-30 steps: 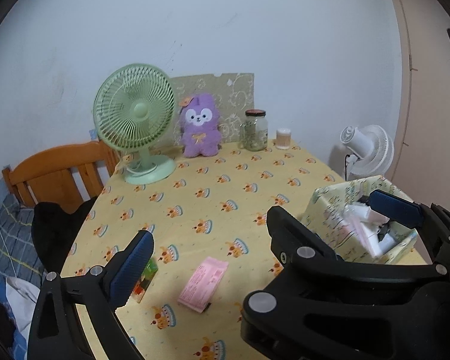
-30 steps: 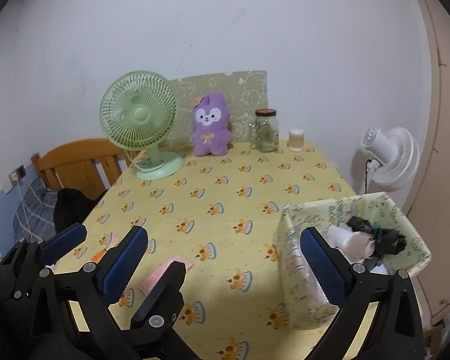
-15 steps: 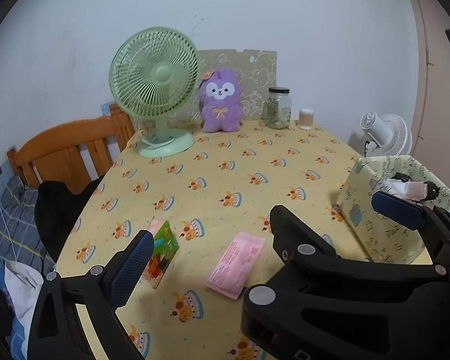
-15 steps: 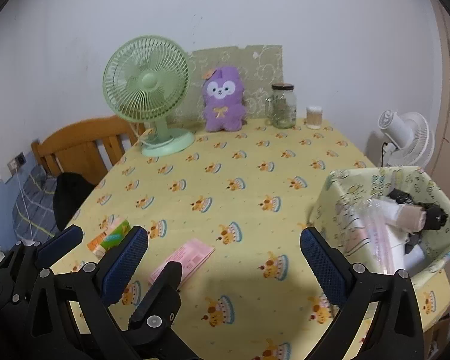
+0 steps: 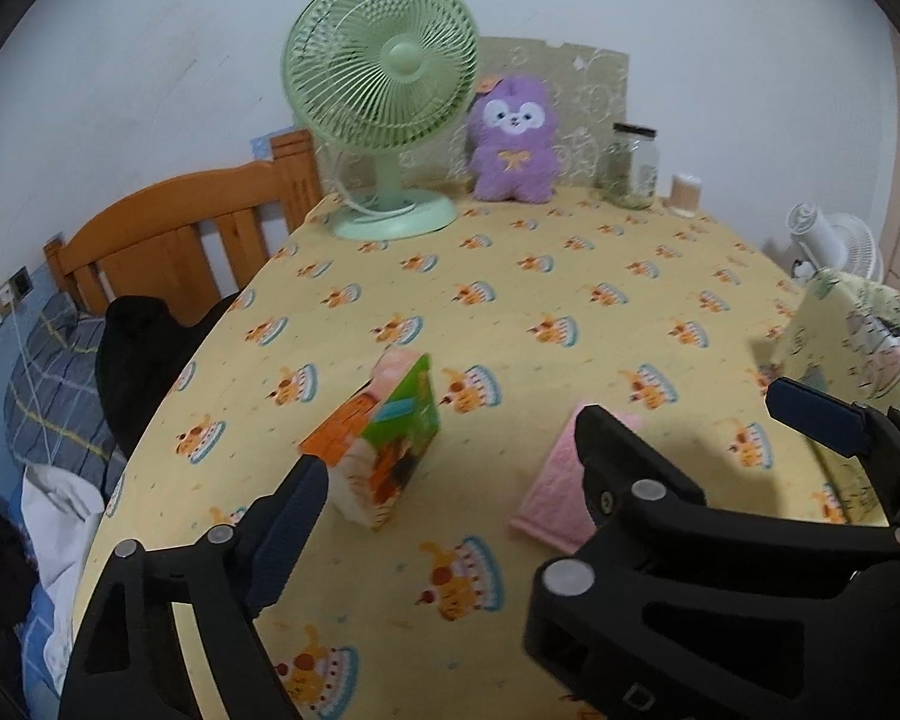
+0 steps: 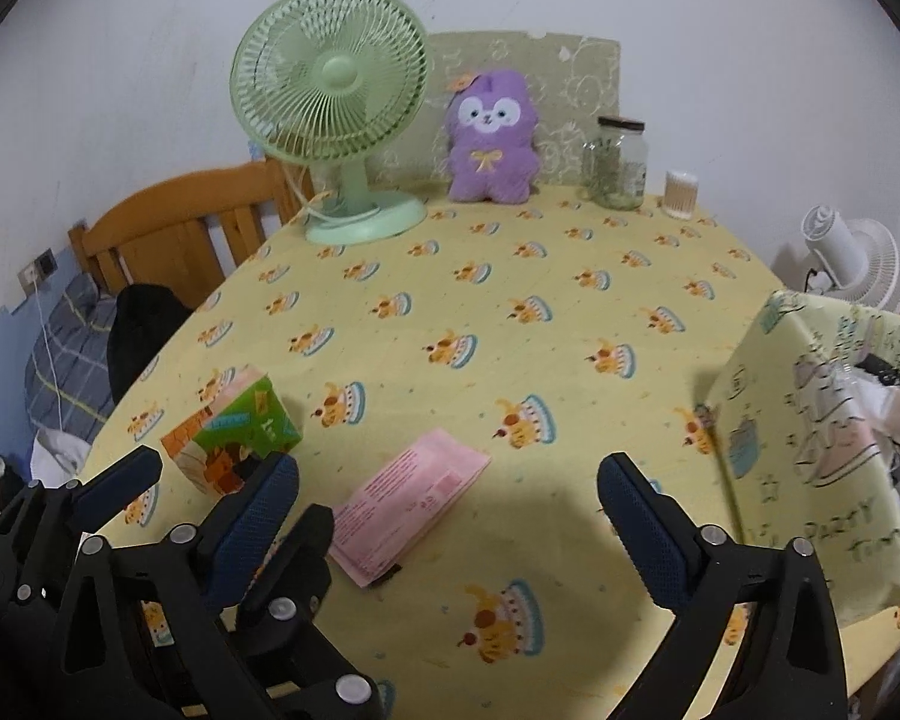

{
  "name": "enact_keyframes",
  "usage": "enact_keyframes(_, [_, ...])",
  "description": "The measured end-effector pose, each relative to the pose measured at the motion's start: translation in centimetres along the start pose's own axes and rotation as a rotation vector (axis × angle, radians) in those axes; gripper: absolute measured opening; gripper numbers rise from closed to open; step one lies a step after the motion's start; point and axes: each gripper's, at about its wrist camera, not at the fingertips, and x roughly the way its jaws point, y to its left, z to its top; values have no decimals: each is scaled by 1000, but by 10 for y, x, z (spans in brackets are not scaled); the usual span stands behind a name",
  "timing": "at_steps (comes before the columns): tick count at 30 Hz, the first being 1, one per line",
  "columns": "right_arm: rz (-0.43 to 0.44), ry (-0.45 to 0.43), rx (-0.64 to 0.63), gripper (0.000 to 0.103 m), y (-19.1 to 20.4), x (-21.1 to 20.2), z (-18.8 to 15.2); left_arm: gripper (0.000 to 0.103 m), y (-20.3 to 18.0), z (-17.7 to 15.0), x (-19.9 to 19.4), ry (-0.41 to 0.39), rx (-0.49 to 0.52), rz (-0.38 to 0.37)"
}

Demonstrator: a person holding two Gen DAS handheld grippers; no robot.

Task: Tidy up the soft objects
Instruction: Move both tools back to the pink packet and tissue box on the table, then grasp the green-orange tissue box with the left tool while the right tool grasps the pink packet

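A green and orange tissue pack (image 5: 384, 444) lies on the yellow tablecloth (image 5: 570, 276), with a flat pink pack (image 6: 408, 498) to its right. My left gripper (image 5: 546, 438) hovers low over both; its jaws are closing, the green pack sits just inside the left finger, and no pad touches it. My right gripper (image 6: 447, 468) is open above the pink pack, its left finger overlapping the left gripper. A patterned fabric bin (image 6: 810, 450) holding several items stands at the right. A purple plush toy (image 6: 489, 138) sits at the back.
A green desk fan (image 6: 330, 120), a glass jar (image 6: 618, 165) and a small cup (image 6: 681, 195) stand along the back wall. A white fan (image 6: 858, 258) stands beyond the table's right edge. A wooden headboard (image 5: 174, 246) and dark clothing (image 5: 144, 342) are at the left.
Both grippers have come down and forward toward the table, so the two packs look larger and closer. The left gripper's fingers have drawn in slightly. The bin has slid toward the right edge of both views.
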Motion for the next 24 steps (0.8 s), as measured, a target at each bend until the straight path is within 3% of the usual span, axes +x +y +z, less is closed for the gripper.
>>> enact_keyframes(14, [37, 101, 2, 91, 14, 36, -5, 84, 25, -8, 23, 55, -16, 77])
enact_keyframes(24, [17, 163, 38, 86, 9, 56, -3, 84, 37, -4, 40, 74, -1, 134])
